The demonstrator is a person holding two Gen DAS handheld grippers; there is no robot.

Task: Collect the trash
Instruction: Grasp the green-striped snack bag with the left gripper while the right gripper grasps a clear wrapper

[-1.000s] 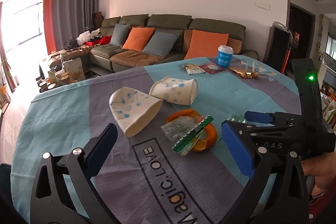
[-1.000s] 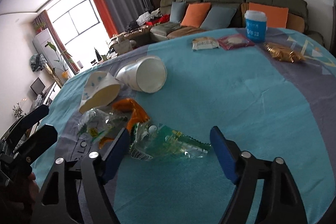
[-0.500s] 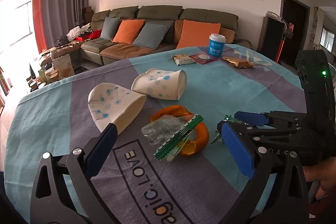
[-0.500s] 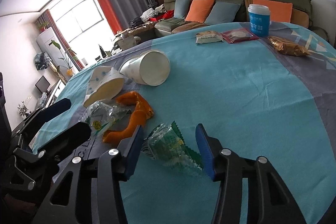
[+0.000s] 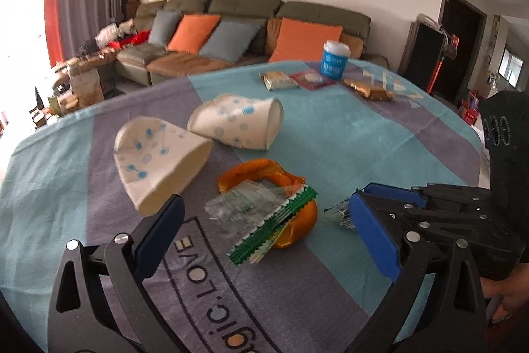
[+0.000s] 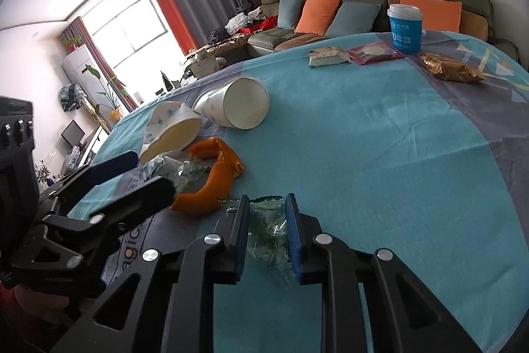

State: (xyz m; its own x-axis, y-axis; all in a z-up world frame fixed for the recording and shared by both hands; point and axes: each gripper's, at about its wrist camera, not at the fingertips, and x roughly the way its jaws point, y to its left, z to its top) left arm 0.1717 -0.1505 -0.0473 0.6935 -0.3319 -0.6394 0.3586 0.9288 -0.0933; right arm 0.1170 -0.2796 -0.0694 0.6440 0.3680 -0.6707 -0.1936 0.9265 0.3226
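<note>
Since the earlier frame the right gripper [image 6: 267, 232] had been closing its jaws, and by this moment the blue pads pressed on both sides of the crumpled clear wrapper [image 6: 269, 229] with its green printing.

From the left wrist view, the left gripper [image 5: 264, 237] had eased in a little toward the litter, so the peel and cups looked larger than a second ago. Its jaws stood wide open with nothing held. Between them, a little beyond the tips, lay a green-edged wrapper [image 5: 264, 220] resting on a piece of orange peel [image 5: 264, 174]. Two squashed paper cups [image 5: 195, 148] lay on their sides just beyond on the left. At the right the other gripper's blue tips sat low on the surface [image 5: 363, 148], at the pinched wrapper.

From the right wrist view, the pinched wrapper was at the near middle of the cloth, apparently not yet lifted. The peel and cups lay to the left. Far off stood a blue cup [image 6: 406, 27] and three sealed snack packets [image 6: 373, 53], which may not be trash at all.

The step in hand appeared to be securing the first piece of litter. Next, that wrapper would need lifting clear without slipping from the pads, since thin film crumples easily. No bin showed in either view, so where to carry it could not be told.
</note>
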